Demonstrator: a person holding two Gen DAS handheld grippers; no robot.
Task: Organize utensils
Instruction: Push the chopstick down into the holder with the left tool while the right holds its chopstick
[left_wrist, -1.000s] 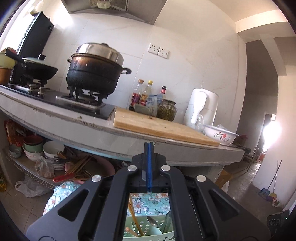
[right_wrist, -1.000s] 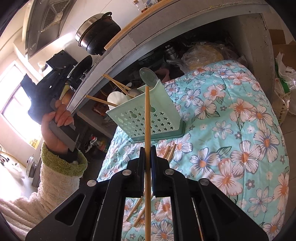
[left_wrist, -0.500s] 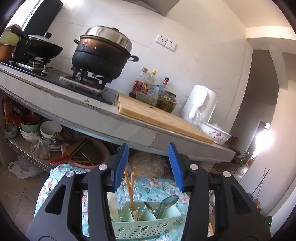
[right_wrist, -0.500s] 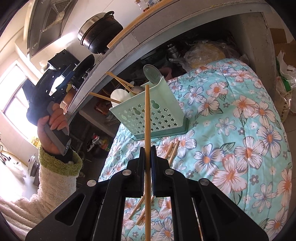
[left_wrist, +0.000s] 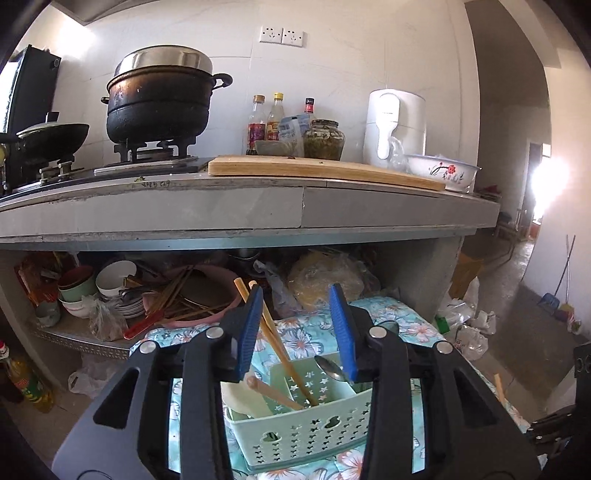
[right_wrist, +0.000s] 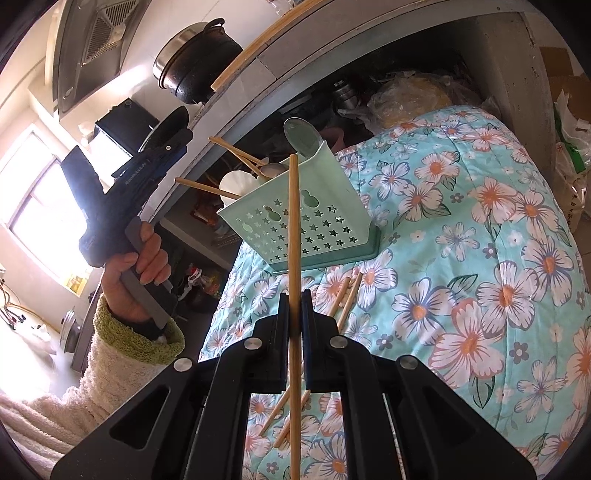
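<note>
A pale green perforated caddy (left_wrist: 306, 432) (right_wrist: 325, 206) stands on a floral cloth (right_wrist: 480, 258). It holds wooden chopsticks (left_wrist: 280, 354), a metal spoon (left_wrist: 330, 367) (right_wrist: 301, 133) and a white spoon (left_wrist: 243, 402). My left gripper (left_wrist: 296, 291) (right_wrist: 177, 142) hovers in the air to the left of the caddy. Its blue pads stand apart and are closing, with nothing between them; the caddy's chopsticks only show beyond the gap. My right gripper (right_wrist: 295, 299) is shut on one upright chopstick (right_wrist: 293, 221) in front of the caddy. Loose chopsticks (right_wrist: 345, 295) lie on the cloth below it.
A grey kitchen counter (left_wrist: 258, 206) spans the back, carrying a black pot (left_wrist: 159, 99), a wooden cutting board (left_wrist: 317, 170), bottles and a white appliance. The shelf beneath holds bowls (left_wrist: 110, 277) and plates. A hand (right_wrist: 144, 258) in a fleecy sleeve grips the left tool.
My left gripper went from shut to open, narrowed a little, and sank, so the caddy fills more of its view. The right gripper kept still with its chopstick.
</note>
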